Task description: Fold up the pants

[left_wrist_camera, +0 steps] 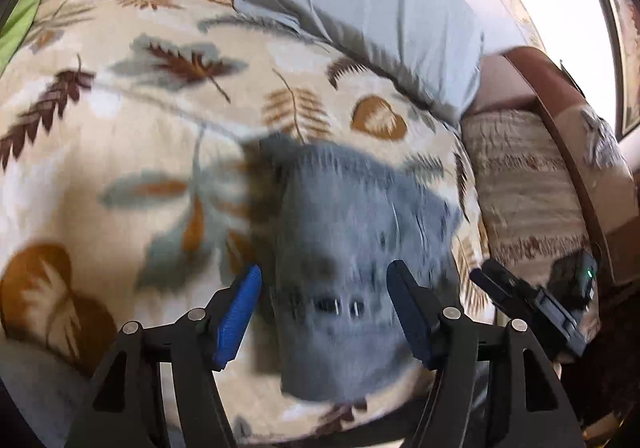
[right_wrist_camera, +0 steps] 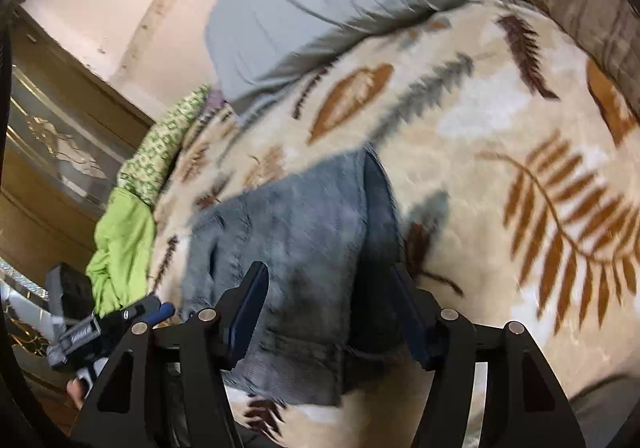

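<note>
Pants (left_wrist_camera: 352,256) are seen folded on the blanket (left_wrist_camera: 120,136) near its front edge. Left gripper (left_wrist_camera: 324,312) and right gripper (right_wrist_camera: 332,312) are held apart, empty. Layers could be snagged and the fold undone.

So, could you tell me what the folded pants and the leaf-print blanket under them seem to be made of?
The pants look like faded blue-grey denim: matte, with washed-out patches, stitched seams and a belt loop showing in the left wrist view. The blanket looks like plush fleece, probably synthetic: a soft, fuzzy nap with printed brown and grey leaves. Motion blur leaves both open.
</note>
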`<state>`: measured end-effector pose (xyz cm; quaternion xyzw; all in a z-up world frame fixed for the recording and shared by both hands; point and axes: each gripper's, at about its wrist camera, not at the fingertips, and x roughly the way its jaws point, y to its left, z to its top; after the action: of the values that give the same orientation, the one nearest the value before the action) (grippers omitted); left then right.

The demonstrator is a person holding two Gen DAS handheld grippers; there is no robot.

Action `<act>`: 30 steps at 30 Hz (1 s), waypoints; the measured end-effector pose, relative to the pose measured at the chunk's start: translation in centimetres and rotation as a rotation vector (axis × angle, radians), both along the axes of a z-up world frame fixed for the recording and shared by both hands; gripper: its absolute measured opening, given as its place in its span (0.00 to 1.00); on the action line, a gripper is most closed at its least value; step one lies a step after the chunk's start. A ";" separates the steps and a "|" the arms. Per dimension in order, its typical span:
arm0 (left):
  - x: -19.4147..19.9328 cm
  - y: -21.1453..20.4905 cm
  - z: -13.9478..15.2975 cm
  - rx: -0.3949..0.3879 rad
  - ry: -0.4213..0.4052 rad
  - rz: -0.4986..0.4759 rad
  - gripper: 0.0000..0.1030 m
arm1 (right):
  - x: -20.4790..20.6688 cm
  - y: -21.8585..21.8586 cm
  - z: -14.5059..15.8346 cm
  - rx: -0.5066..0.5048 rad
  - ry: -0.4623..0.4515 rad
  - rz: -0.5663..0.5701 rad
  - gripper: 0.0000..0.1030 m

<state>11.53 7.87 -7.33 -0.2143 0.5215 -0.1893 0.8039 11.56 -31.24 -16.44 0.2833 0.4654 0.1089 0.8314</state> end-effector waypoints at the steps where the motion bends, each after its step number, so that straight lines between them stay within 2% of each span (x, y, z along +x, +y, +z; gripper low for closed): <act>1: 0.8 0.1 -0.2 0.001 0.003 0.005 0.63 | 0.7 0.1 0.3 0.004 -0.005 0.004 0.62; 4: 4.7 0.1 -1.6 -0.016 0.047 0.029 0.61 | 3.4 0.2 0.6 0.040 -0.003 0.012 0.61; 6: 7.1 -0.1 -2.8 -0.069 0.089 0.047 0.61 | 4.9 0.1 0.4 0.052 0.011 0.021 0.60; 9: 9.7 -1.0 -4.8 -0.091 0.163 0.040 0.54 | 7.5 0.0 -0.5 0.040 0.065 0.018 0.57; 11: 11.2 -1.7 -5.6 -0.088 0.168 0.041 0.51 | 8.9 -0.1 -1.2 0.040 0.096 0.018 0.54; 12: 11.8 -1.7 -6.2 -0.096 0.185 0.052 0.48 | 9.6 0.0 -1.8 0.032 0.125 0.017 0.48; 13: 12.3 -1.9 -6.8 -0.103 0.197 0.059 0.39 | 10.0 0.0 -2.1 0.028 0.145 0.019 0.42; 14: 12.6 -1.9 -7.1 -0.114 0.203 0.055 0.32 | 10.4 0.0 -2.6 0.016 0.165 0.014 0.39; 15: 12.8 -2.1 -7.2 -0.104 0.192 0.043 0.27 | 10.5 -0.1 -2.8 0.010 0.176 0.006 0.29; 16: 13.0 -2.3 -7.2 -0.088 0.171 0.031 0.22 | 10.6 -0.2 -2.9 0.001 0.185 -0.005 0.13; 18: 12.5 -2.8 -6.3 -0.061 0.116 0.017 0.21 | 10.2 -0.5 -2.6 -0.011 0.174 -0.020 0.04; 20: 11.9 -2.6 -6.1 -0.061 0.107 0.033 0.23 | 9.6 -0.9 -2.1 0.002 0.145 -0.018 0.05; 21: 11.5 -2.3 -6.1 -0.061 0.112 0.039 0.25 | 9.3 -1.0 -1.9 0.006 0.139 -0.017 0.09; 22: 11.1 -2.1 -5.9 -0.059 0.113 0.038 0.32 | 8.9 -1.2 -1.8 0.011 0.130 -0.019 0.17; 23: 10.8 -1.8 -5.8 -0.054 0.113 0.041 0.36 | 8.5 -1.3 -1.8 0.018 0.130 -0.023 0.29; 24: 10.4 -1.4 -5.5 -0.057 0.112 0.043 0.36 | 8.4 -1.4 -1.8 0.026 0.133 -0.030 0.57; 25: 10.2 -1.1 -5.3 -0.064 0.110 0.038 0.36 | 8.1 -1.5 -1.9 0.032 0.127 -0.038 0.61; 28: 9.6 -0.2 -4.5 -0.105 0.093 0.029 0.36 | 8.2 -1.3 -2.1 0.030 0.125 -0.035 0.59; 30: 9.4 -0.2 -4.8 -0.107 0.104 0.018 0.36 | 8.6 -1.2 -2.4 0.051 0.131 -0.024 0.51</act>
<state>20.94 7.66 -12.15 -0.2710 0.5499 -0.1984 0.7647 20.16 -32.41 -18.85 0.3165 0.5123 0.0917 0.7931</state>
